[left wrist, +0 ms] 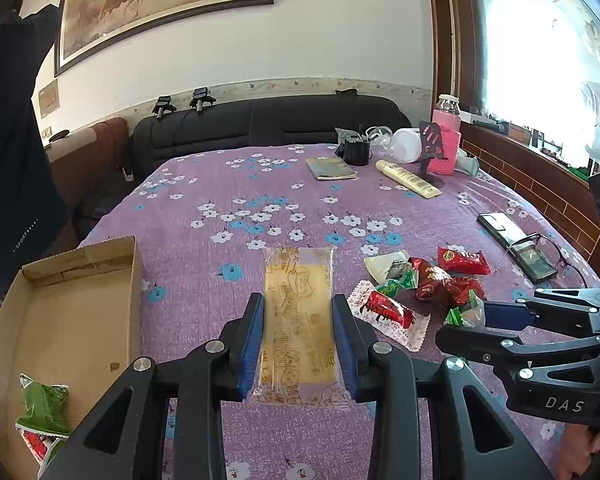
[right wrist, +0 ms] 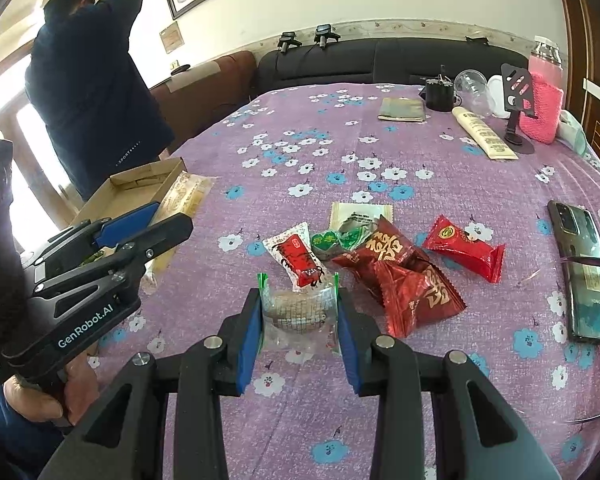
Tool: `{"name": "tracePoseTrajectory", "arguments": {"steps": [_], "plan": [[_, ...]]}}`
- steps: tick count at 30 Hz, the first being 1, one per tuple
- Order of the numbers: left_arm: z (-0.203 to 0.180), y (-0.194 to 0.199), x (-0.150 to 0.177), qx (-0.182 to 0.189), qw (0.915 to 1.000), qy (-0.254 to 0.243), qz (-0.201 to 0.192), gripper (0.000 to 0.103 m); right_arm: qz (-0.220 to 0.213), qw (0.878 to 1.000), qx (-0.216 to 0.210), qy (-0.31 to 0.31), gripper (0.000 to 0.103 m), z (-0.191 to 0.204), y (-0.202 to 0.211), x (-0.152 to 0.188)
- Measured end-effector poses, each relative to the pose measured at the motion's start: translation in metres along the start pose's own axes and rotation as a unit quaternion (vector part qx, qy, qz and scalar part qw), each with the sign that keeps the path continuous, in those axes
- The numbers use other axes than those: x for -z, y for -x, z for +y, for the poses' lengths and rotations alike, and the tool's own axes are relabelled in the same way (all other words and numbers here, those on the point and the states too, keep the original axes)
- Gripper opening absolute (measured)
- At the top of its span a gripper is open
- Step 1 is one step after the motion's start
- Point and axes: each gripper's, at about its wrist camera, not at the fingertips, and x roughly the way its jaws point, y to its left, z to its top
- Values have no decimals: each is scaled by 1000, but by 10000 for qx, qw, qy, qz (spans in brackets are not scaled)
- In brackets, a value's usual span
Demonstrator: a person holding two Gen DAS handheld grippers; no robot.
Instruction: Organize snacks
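Left gripper [left wrist: 298, 344] fingers grasping yellow cake packet [left wrist: 298, 300], right gripper [right wrist: 300, 328] fingers grasping clear snack packet [right wrist: 298, 310] — cardboard box [left wrist: 134, 280] rim near left.

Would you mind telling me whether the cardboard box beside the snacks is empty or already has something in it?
Not empty: the open cardboard box holds a green snack packet in its near corner; its floor beyond that is bare.

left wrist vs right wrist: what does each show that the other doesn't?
Only left wrist: the inside of the cardboard box, with a green snack packet in its near corner, and the bright window.

Only right wrist: a person in a dark jacket standing with their back turned, and the left tongs from the side.

Both: the long yellow wafer pack in the left tongs, the clear snack packet in the right tongs, the red snack pile, the phone.
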Motion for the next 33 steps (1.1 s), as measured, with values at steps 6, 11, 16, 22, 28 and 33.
{"name": "tracePoseTrajectory", "arguments": {"steps": [6, 11, 16, 22, 28, 33], "plan": [[-1, 0, 0, -6, 10000, -14, -4, 35, 13, 10000, 5, -5, 34, -1, -1, 0], [-1, 1, -1, -9, 10000, -38, -31, 35, 12, 10000, 42, 3, 34, -1, -2, 0], [-1, -1, -1, -36, 10000, -51, -32, 35, 27, 10000, 83, 5, 34, -2, -5, 0], [-2, -2, -1, -30, 10000, -59, -54, 35, 34, 10000, 81, -15, 34, -2, -6, -1], [-3, -1, -1, 6, 9999, -112, -74, 35, -25, 9999, 122, 13, 34, -1, -4, -2], [-3, -1, -1, 21, 9999, -112, -56, 35, -24, 9999, 122, -57, 34, -4, -3, -3]]}}
